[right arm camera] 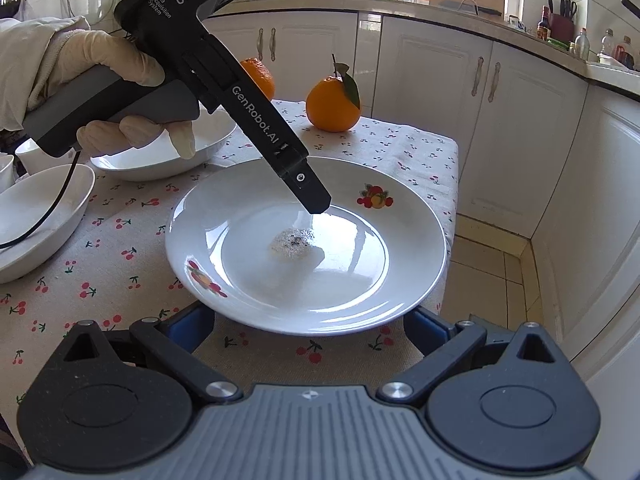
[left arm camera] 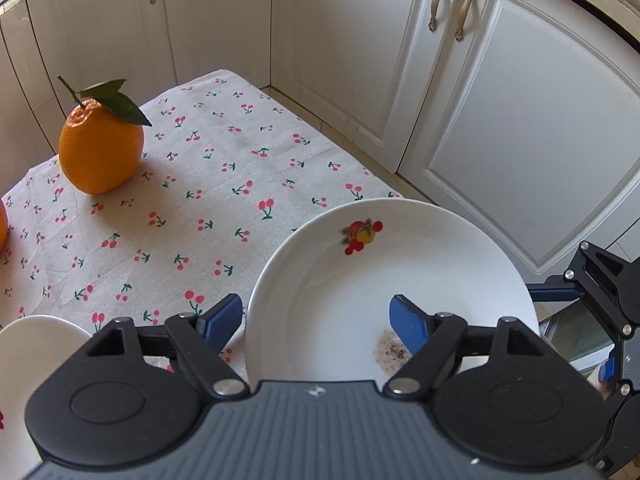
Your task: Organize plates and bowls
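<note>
A white plate (left arm camera: 360, 280) with fruit prints and a smear of residue (left arm camera: 394, 350) lies at the right corner of the cherry-print table. My left gripper (left arm camera: 316, 316) is open astride the plate's left rim, one blue finger (left arm camera: 408, 322) over the well and the other (left arm camera: 222, 316) outside. In the right wrist view the same plate (right arm camera: 340, 280) lies just ahead of my right gripper (right arm camera: 308, 330), which is open wide with the near rim between its fingers. The left gripper's tip (right arm camera: 316, 200), held by a gloved hand (right arm camera: 100, 64), hovers over the plate.
Two white bowls (right arm camera: 160, 156) (right arm camera: 36, 216) sit left of the plate, and one bowl's rim (left arm camera: 36, 336) shows by my left gripper. Two oranges (right arm camera: 334, 104) (right arm camera: 258, 78) stand at the back of the table. Cabinet doors (left arm camera: 520, 140) and a strip of floor run past the table's right edge.
</note>
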{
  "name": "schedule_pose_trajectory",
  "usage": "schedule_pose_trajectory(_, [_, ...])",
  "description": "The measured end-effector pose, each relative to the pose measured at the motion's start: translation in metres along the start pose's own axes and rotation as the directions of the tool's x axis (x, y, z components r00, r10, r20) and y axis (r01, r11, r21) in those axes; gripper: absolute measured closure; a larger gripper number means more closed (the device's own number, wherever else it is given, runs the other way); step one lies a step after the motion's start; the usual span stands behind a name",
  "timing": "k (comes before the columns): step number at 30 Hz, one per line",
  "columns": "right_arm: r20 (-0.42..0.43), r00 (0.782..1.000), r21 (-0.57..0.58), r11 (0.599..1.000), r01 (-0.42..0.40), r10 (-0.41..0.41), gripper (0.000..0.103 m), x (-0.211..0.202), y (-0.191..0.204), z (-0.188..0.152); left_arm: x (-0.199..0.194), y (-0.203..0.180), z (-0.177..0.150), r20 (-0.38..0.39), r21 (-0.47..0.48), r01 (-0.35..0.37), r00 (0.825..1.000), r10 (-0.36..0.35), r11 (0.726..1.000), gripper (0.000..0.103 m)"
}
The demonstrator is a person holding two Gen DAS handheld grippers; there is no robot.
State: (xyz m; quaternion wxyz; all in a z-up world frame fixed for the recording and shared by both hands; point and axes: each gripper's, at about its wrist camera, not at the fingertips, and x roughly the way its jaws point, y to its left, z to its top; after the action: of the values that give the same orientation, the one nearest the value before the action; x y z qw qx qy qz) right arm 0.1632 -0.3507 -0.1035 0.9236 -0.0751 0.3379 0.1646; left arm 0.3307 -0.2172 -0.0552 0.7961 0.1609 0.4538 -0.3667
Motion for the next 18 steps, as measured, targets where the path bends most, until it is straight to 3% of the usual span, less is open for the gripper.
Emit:
schedule_pose_trajectory(8, [-0.034,0.999,-0.023,0.999,0.034,-0.035,0.000,-0.016,0.014,-0.003,-0.039,-0.017,-0.010,0.060,0.033,-0.026,0.998,0.024,0.999,0.018])
schedule_pose_trajectory(18, [0.000,0.997,-0.012,0.997,0.075,-0.075,0.000,-0.043,0.035,0.001,-0.093,-0.037,-0.028,0.141,0.035,-0.071,0.988,0.065,0.997,0.016])
